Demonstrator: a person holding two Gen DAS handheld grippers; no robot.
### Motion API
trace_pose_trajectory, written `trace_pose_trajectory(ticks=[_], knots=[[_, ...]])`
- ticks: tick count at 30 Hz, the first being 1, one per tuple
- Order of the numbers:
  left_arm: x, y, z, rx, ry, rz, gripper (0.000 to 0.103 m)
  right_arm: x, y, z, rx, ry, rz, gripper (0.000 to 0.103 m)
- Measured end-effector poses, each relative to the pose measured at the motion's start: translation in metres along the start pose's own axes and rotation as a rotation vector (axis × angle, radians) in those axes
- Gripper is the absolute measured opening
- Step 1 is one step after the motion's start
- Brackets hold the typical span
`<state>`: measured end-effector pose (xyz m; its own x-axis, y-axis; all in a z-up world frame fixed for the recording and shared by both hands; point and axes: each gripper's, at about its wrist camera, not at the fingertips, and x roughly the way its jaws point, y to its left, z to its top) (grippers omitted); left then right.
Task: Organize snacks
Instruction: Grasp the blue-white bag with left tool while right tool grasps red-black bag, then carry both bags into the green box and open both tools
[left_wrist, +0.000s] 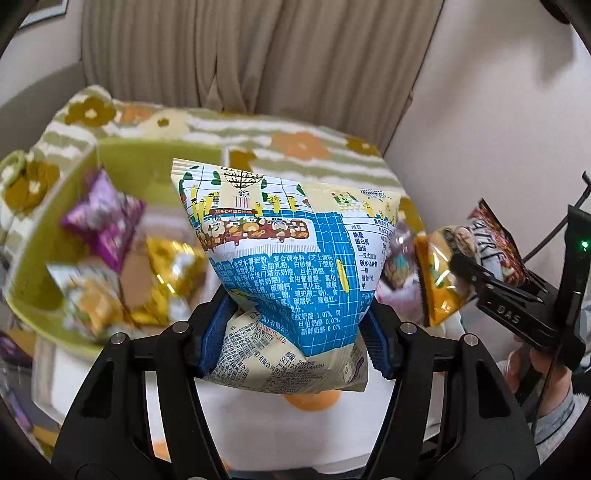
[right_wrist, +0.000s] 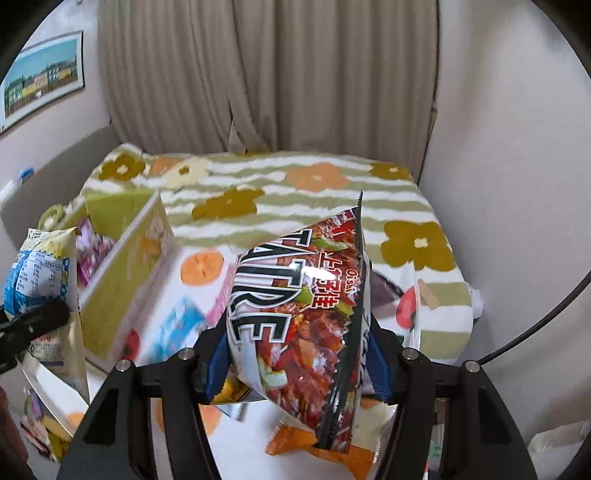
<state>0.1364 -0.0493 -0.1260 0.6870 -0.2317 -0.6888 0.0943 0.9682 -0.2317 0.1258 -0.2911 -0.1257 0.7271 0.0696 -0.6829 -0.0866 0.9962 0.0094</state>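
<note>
Left gripper (left_wrist: 291, 332) clamps its 2 blue pads on a blue-and-cream snack bag (left_wrist: 284, 266), lifted clear above the floral blanket (left_wrist: 295, 147). Right gripper (right_wrist: 295, 363) clamps a red-and-white snack bag (right_wrist: 299, 317) likewise, above the blanket's near edge. Green storage box (right_wrist: 125, 266) stands at the left edge, holding purple packets (left_wrist: 107, 221) and gold packets (left_wrist: 170, 266).

Snacks in the green box (left_wrist: 122, 155) smear into blur. The blue packet (left_wrist: 280, 258) hides the bedspread behind it. The wall picture (right_wrist: 40, 77) is too small to read.
</note>
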Motion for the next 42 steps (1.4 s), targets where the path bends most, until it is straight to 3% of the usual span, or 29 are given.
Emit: trace_pose_trajectory(ticks=[9, 17, 25, 27, 29, 36, 42], knots=[[-0.017, 0.071, 0.061, -0.001, -0.042, 0.043, 0.06, -0.013, 0.056, 0.048, -0.006, -0.071, 0.027, 0.058], [0.001, 0.156, 0.11, -0.028, 0.002, 0.095, 0.06, 0.016, 0.151, 0.089, -0.081, -0.072, 0.128, 0.058], [0.046, 0.197, 0.143, 0.011, 0.077, 0.026, 0.06, 0.051, 0.217, 0.105, -0.102, -0.025, 0.144, 0.058], [0.057, 0.2, 0.149, 0.043, 0.081, 0.012, 0.067, 0.059, 0.224, 0.105, -0.101, -0.009, 0.131, 0.057], [0.068, 0.202, 0.152, 0.074, 0.079, 0.043, 0.103, 0.066, 0.229, 0.103, -0.096, 0.006, 0.121, 0.057], [0.078, 0.228, 0.133, -0.009, 0.129, 0.009, 0.103, 0.093, 0.234, 0.097, -0.098, 0.075, 0.1, 0.057], [0.065, 0.245, 0.114, -0.083, 0.144, 0.065, 0.103, 0.106, 0.239, 0.098, -0.115, 0.099, 0.142, 0.057]])
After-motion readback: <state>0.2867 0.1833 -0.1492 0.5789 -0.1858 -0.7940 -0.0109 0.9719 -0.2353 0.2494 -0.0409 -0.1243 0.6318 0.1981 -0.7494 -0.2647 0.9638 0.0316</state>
